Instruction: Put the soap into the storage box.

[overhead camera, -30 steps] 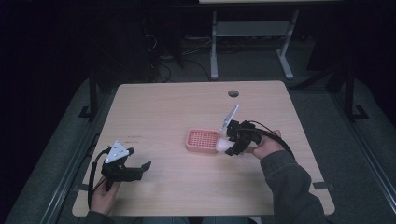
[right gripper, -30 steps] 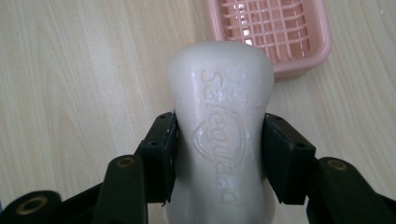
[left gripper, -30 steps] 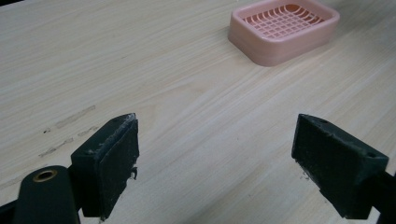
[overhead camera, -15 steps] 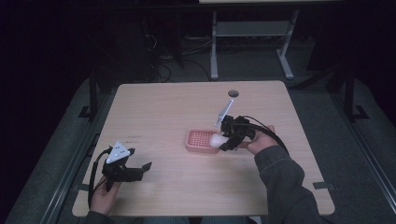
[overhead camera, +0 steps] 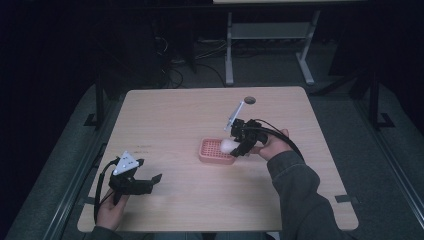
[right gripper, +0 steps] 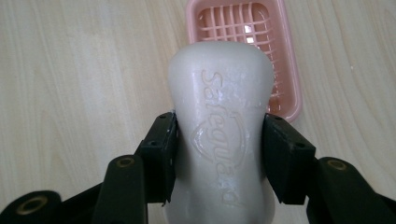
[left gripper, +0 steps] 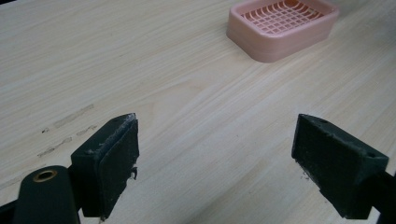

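A white bar of soap [right gripper: 220,140], stamped with a raised brand name and a shield mark, sits clamped between the two black jaws of the right tongs [right gripper: 219,156]; the jaws press on its long sides and it bulges out past them. It hangs above the near edge of a pink slotted soap dish [right gripper: 286,70], not resting in it. In the high view the soap [overhead camera: 228,146] shows as a pale lump at the right end of the dish [overhead camera: 210,155], with the right tongs [overhead camera: 239,145] angled down and to the left toward it.

The right hand [overhead camera: 272,145] wraps the tongs' handle, and the grey-sleeved forearm [overhead camera: 300,200] runs in from the lower right. A black cable loops over the hand and the grey plate tilts up behind it.

The left tongs [overhead camera: 150,181] rest low at the front left of the bench, well apart from the dish, jaws spread wide with nothing between them; the left gripper view shows bare wood between the pads [left gripper: 114,163]. The left hand [overhead camera: 111,212] grips it from the bench's front edge.

The bench [overhead camera: 170,120] is pale wood grain with rounded corners, a round hole [overhead camera: 249,100] near its far edge and a few faint scuffs [left gripper: 70,123]. Around it the room is dark, with grey carpet [overhead camera: 380,170], a white-legged frame [overhead camera: 267,40] and tangled cables [overhead camera: 172,60] beyond.
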A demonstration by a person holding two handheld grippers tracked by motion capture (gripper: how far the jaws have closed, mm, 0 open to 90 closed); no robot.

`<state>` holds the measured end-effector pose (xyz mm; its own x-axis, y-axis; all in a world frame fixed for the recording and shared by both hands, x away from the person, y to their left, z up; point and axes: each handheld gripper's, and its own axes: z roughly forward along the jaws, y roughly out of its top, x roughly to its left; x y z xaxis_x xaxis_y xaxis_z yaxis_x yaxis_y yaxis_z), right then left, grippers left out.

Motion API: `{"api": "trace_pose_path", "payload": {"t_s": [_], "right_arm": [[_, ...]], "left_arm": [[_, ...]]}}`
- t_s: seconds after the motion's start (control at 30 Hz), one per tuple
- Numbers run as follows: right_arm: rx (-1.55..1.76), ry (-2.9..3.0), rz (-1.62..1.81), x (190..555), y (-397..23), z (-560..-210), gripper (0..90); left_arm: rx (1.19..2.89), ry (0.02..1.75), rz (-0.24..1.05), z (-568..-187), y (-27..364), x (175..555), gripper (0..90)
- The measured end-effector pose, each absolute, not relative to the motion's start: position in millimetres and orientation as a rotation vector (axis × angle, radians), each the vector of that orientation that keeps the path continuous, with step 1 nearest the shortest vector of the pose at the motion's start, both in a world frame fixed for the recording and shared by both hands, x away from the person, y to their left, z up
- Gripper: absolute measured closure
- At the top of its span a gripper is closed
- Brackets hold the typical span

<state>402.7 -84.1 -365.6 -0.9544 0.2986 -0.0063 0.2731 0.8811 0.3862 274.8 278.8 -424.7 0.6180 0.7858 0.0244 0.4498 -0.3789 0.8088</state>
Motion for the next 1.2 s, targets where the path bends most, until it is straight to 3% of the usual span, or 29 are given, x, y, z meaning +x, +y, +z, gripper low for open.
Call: {"api": "trace_pose_path", "payload": {"t_s": [0.43, 1.2], "right_arm": [[0.371, 2.995, 0.535, 412, -55, -362, 48.7], [0.399, 3.02, 0.507, 436, -34, -389, 48.6]], "left_arm": [[2.022, 0.972, 0.525, -425, 278, 276, 14.6], [2.034, 0.964, 0.524, -425, 279, 277, 14.6]]}}
